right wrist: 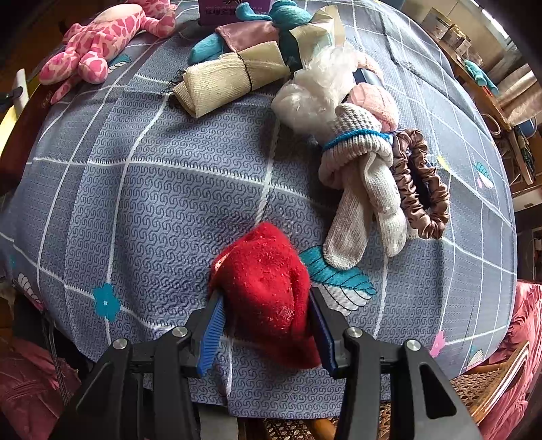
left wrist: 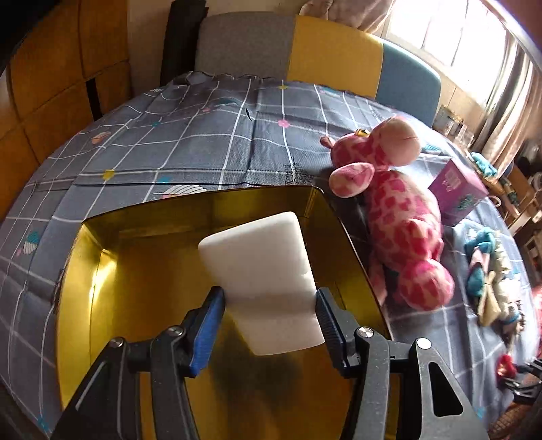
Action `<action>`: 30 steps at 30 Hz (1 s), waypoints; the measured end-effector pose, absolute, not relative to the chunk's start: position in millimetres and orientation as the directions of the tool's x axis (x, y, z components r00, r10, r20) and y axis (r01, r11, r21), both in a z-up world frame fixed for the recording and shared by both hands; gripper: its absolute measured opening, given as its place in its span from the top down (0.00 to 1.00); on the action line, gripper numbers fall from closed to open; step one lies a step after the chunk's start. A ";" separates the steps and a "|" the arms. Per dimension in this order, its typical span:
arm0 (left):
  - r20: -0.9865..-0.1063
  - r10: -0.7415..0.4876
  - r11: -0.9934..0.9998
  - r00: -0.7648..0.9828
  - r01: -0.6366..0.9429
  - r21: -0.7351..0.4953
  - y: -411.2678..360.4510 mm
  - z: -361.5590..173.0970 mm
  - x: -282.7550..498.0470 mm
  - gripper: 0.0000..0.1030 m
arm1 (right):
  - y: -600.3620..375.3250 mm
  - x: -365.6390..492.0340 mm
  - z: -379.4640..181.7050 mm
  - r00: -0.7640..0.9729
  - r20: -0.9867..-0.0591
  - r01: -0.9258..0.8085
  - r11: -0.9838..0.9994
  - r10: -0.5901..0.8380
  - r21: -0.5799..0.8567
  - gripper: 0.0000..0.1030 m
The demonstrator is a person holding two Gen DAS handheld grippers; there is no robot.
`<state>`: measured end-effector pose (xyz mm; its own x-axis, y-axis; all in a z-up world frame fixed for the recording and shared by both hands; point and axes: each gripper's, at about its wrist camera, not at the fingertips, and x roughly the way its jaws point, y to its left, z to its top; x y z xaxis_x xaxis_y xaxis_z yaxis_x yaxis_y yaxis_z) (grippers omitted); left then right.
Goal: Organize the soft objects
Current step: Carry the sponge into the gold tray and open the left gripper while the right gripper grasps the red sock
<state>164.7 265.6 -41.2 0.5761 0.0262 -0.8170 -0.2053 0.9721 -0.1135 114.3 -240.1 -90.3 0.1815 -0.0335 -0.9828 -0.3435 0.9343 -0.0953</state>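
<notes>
Left gripper (left wrist: 269, 301): nearest in its own view, its pads pinch the sides of a white sponge (left wrist: 261, 267) and dent it in; the hold looks firm.
Sponge: a block with its long axis running from 6 o'clock up toward 12, away from the gripper; it hangs over the open mouth of the gold tin (left wrist: 101, 270).
Key relation: the tin's bare floor lies straight below and ahead of the sponge, so I judge that letting go would drop it inside; nothing seems to be in the way there.
Right gripper (right wrist: 264, 311): closed to a middling width on a red fuzzy cloth (right wrist: 267, 287), one pad at each side; the cloth rests on the grey checked bedsheet (right wrist: 152, 189).
Nearer hand: the left is over the tin; the right works well apart from it, over the pile.
Around the tin: a pink giraffe toy (left wrist: 396, 216) lies against its rim at 3 o'clock, with a purple box (left wrist: 457, 193) just beyond.
Around the red cloth: white knit socks (right wrist: 359, 189) and a brown scrunchie (right wrist: 423, 182) at 1 o'clock; a folded beige cloth (right wrist: 223, 81) and teal fabric (right wrist: 291, 20) at 12.
</notes>
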 end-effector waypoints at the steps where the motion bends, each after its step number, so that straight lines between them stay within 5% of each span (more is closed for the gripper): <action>1: -0.817 0.029 0.970 0.576 -0.214 -0.117 265.9 -44.2 170.9 0.44 | -240.8 114.5 -89.7 0.180 -0.983 -0.343 0.935 -0.032 -0.093 0.53; 9: -0.814 0.062 0.955 0.578 -0.270 -0.119 265.7 -54.5 182.9 0.25 | -236.8 123.2 -98.4 0.175 -0.984 -0.361 0.929 -0.020 -0.083 0.61; 30: -0.711 0.168 0.934 0.683 -0.341 -0.107 204.6 5.1 44.4 0.18 | -217.7 94.5 -76.0 0.285 -0.958 -0.361 0.929 0.032 -0.076 0.75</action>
